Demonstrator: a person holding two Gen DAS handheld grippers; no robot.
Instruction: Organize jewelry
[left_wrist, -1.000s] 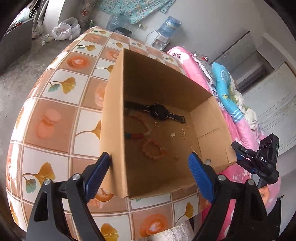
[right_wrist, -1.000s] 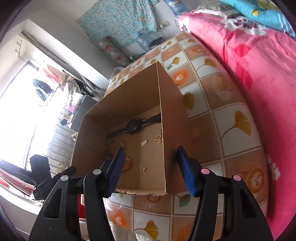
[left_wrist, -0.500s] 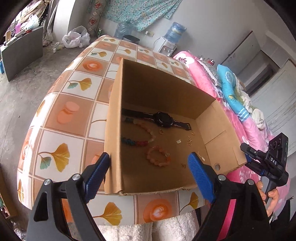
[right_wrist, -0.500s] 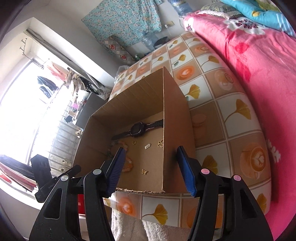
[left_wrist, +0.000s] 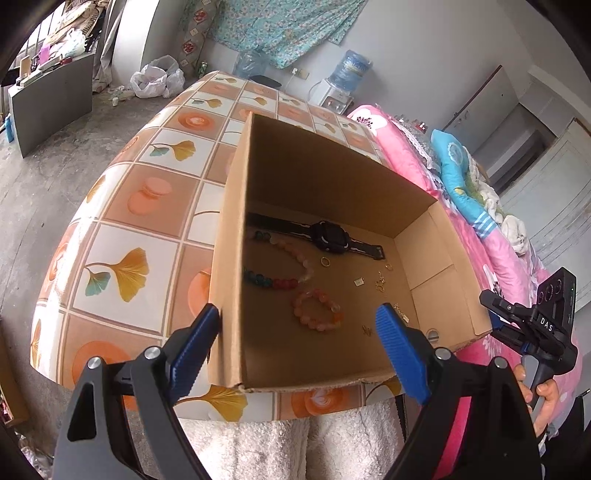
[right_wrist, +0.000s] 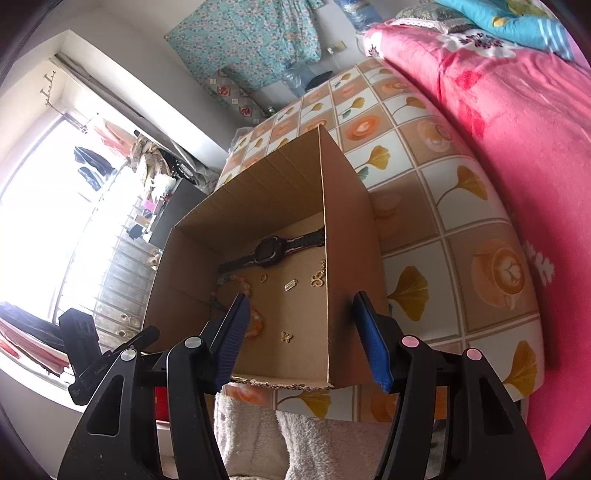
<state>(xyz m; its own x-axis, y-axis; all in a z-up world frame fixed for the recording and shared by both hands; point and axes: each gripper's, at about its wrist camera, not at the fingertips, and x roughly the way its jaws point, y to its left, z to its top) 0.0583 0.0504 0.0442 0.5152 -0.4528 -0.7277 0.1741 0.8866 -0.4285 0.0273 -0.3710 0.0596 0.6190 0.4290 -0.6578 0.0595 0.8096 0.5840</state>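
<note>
A brown box (left_wrist: 325, 192) sits on the bench (left_wrist: 147, 192) with the leaf tiles. All the jewelry lies on the floor of the box. A black watch (left_wrist: 328, 238) lies near the far wall. In front of it are a long bead string (left_wrist: 284, 266) and a pink bead bracelet (left_wrist: 317, 309). Small gold bits are spread around, like a ring (left_wrist: 324, 261) and a butterfly charm (right_wrist: 286, 336).

The left claw (left_wrist: 295, 343) is open wide and holds nothing. It hangs over the near left corner of the box. The right claw (right_wrist: 299, 332) is open too and holds nothing. The right wall of the box shows between its pads, but they do not squeeze it.

This looks like the very start, or the end, of a step: both claws are free and nothing is picked. If sorting goes on, one claw must dip into the box and close on one piece. The bracelet is the closest and easiest. The gold bits are tiny and flat, so they need a careful pinch.
</note>
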